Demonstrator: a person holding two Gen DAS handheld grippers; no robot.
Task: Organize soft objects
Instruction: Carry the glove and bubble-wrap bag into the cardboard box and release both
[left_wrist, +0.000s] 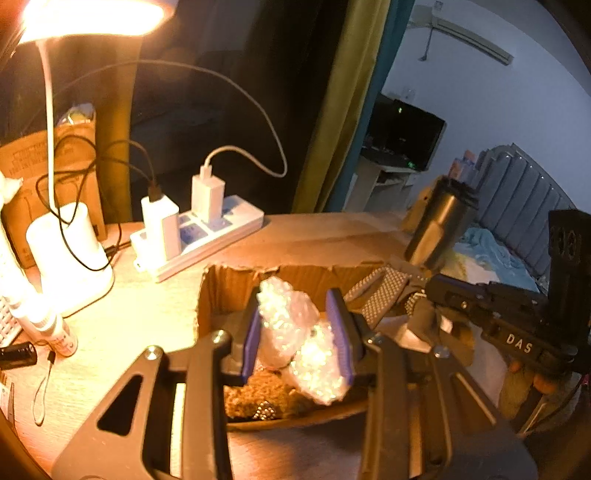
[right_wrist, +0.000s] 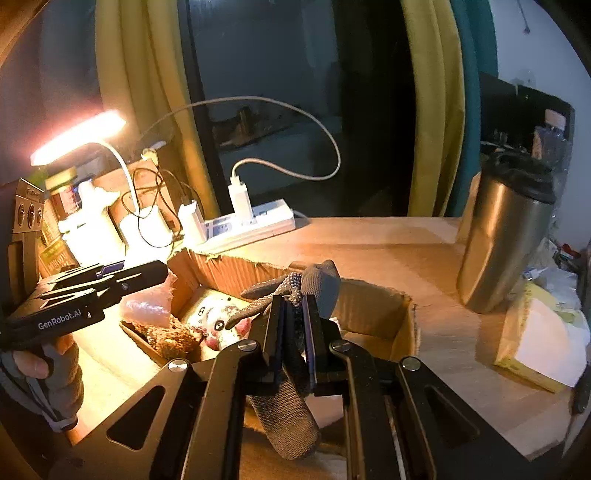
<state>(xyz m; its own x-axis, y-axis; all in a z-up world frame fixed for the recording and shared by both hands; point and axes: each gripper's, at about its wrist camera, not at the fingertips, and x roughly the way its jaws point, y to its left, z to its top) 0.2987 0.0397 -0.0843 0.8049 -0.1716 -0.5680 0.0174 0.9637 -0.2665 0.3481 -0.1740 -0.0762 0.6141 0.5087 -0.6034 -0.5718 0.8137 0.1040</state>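
Note:
My left gripper (left_wrist: 297, 323) is shut on a crumpled wad of clear bubble wrap (left_wrist: 295, 332) and holds it over the open cardboard box (left_wrist: 236, 280). A brown fuzzy object (left_wrist: 255, 398) lies in the box below it. My right gripper (right_wrist: 293, 306) is shut on a grey dotted work glove (right_wrist: 295, 288) and holds it above the same box (right_wrist: 369, 306). In the right wrist view a white plush toy (right_wrist: 214, 317) and the brown fuzzy object (right_wrist: 166, 336) lie inside the box, and the bubble wrap (right_wrist: 147, 302) shows under the left gripper (right_wrist: 110, 280).
A lit desk lamp (left_wrist: 70, 254), a white power strip (left_wrist: 207, 236) with chargers and cables, and small bottles (left_wrist: 48, 325) stand at the left. A steel tumbler (right_wrist: 506, 236) stands at the right, with a tissue pack (right_wrist: 539, 343) in front of it.

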